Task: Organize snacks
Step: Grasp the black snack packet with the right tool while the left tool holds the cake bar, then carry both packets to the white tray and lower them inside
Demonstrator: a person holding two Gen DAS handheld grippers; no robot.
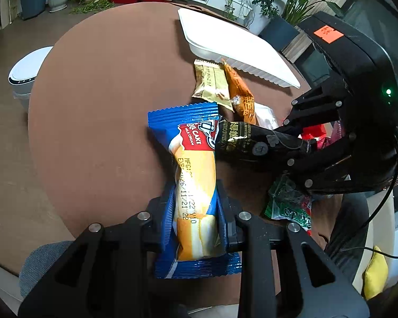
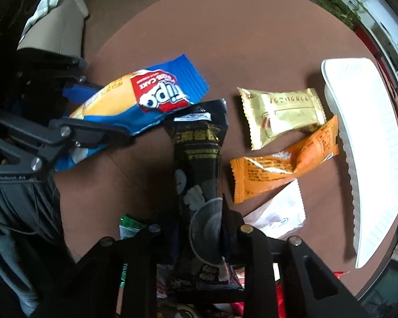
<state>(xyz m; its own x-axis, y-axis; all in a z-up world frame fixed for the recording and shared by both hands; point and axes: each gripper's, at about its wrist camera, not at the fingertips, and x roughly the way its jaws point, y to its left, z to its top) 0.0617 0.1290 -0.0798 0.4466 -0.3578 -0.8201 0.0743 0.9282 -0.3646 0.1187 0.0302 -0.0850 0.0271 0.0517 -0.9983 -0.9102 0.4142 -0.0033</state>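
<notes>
1. Broadly, the round brown table (image 1: 98, 122) carries everything; the white tray (image 2: 368, 143) lies near its edge.
2. Next, the left gripper (image 1: 196, 220) clamps the blue roll-cake packet (image 1: 191, 175), lifted clear of the tabletop.
3. The right gripper (image 2: 196, 235) pinches the black snack bar (image 2: 199, 164), whose far end points toward the blue packet.
4. The gold packet (image 2: 284, 114) and orange packet (image 2: 281, 164) lie touching, just beside the tray.

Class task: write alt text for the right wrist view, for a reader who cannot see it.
The right gripper clamps a black snack packet over a round brown table. At left, the left gripper holds a blue roll cake packet; gold and orange packets lie beside a white tray.
</notes>
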